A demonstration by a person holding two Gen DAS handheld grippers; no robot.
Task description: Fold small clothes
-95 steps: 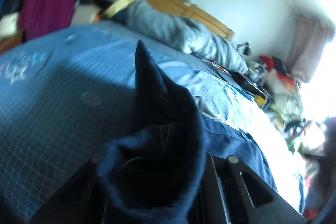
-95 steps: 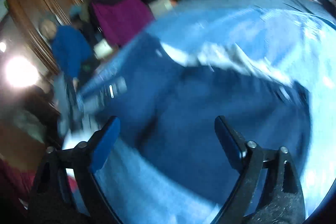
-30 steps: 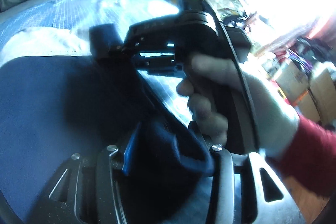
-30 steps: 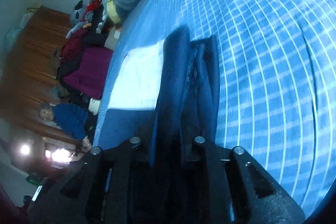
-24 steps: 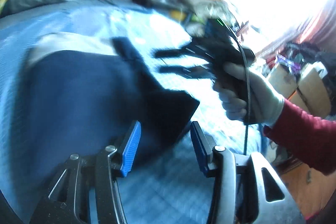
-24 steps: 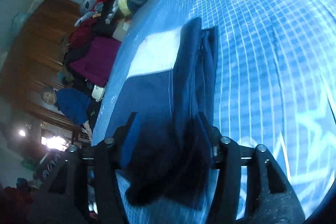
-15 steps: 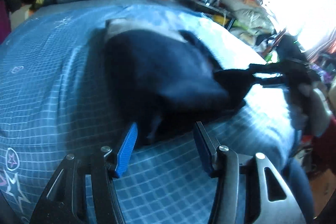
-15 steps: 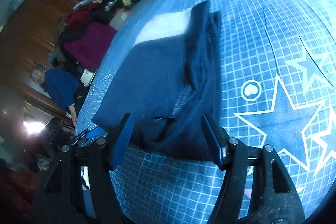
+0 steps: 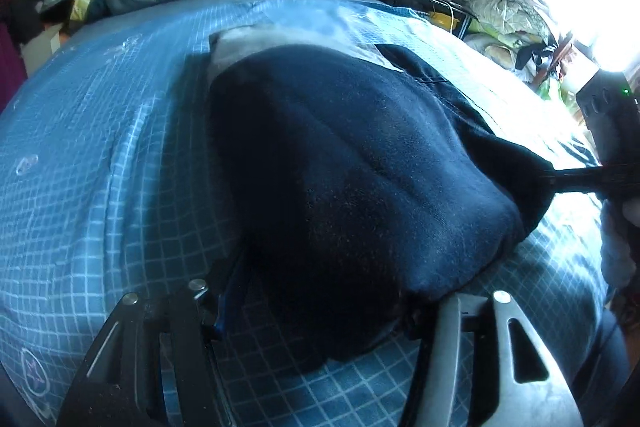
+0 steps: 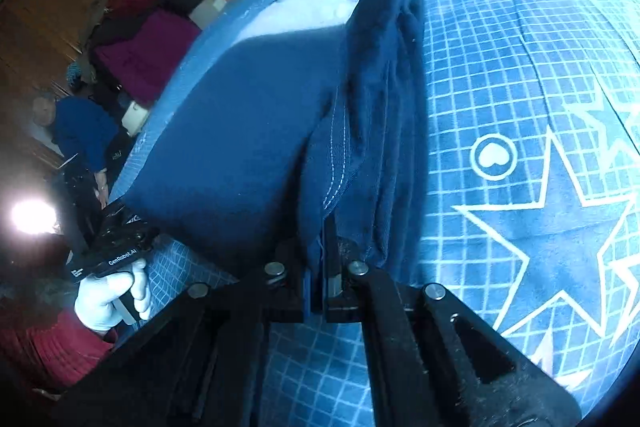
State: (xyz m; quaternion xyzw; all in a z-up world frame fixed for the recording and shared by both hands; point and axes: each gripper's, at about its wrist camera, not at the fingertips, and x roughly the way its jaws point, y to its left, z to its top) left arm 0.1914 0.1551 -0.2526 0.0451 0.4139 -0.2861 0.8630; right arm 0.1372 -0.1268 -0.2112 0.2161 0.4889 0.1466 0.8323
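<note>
Two grippers: my right gripper [image 10: 320, 277] is clenched on the navy garment's [image 10: 256, 115] near edge; my left gripper [image 9: 320, 303] gapes wide around its folded bulk on the bed [image 9: 100, 155].

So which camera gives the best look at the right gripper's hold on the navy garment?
The right wrist view: the right gripper sits pinched on the navy garment's stitched edge. The left wrist view shows only its fingers from the side, reaching the cloth's far corner.
</note>
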